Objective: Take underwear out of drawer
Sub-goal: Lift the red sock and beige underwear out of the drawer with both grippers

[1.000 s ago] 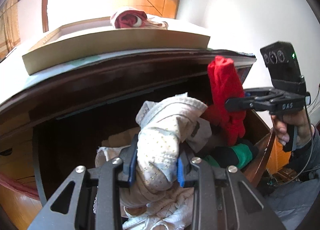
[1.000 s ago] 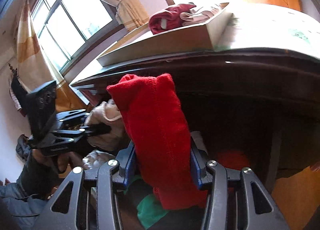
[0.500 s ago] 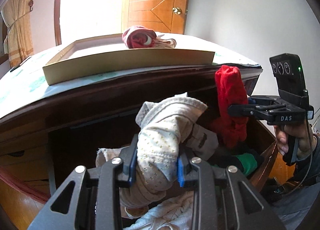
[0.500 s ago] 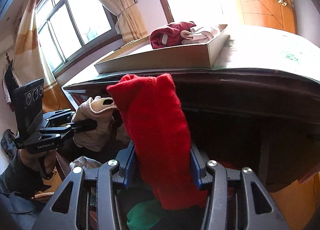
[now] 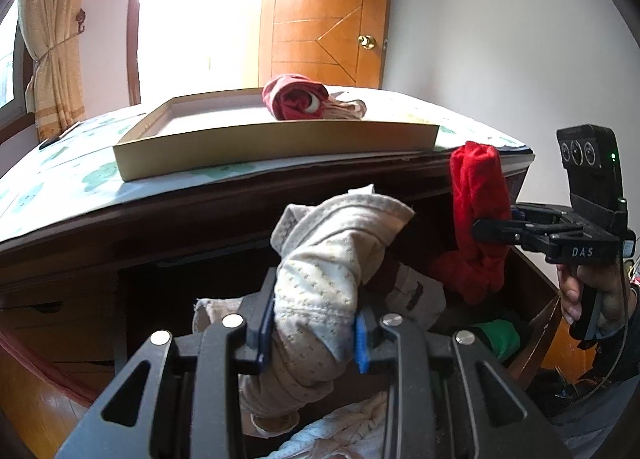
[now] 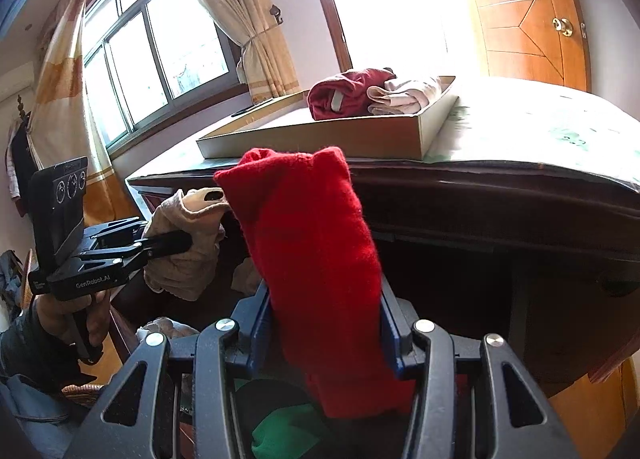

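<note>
- Your left gripper [image 5: 314,325] has its jaws closed on a beige dotted garment [image 5: 328,259]; your right gripper [image 6: 324,321] has its jaws closed on a red garment [image 6: 308,243]. Each bundle fills the gap between its pads.
- Both garments hang above the open drawer [image 5: 532,299], in front of the dark counter edge [image 5: 200,203]. The beige one sits to the left, the red one to the right, apart from each other.
- A shallow tray [image 5: 276,139] stands on the counter and already carries a dark red roll [image 5: 294,97] and a pale piece [image 5: 346,109] side by side.
- Risk: the lower tail of each garment trails toward the drawer. In my judgement a tail could drag on the green cloth [image 5: 494,337] or the white cloth [image 5: 340,431] below and pull them out with it.
- Risk: the upper ends stand near the counter overhang. Lift carelessly and they may brush the edge and slip in the jaws.
- Risk: each grip bites mid-length on soft folds, so a fold could slide free.
- Long axis: the red garment runs close to upright, top end above the jaws. The beige garment also runs roughly upright, with its top flopping to the right.
</note>
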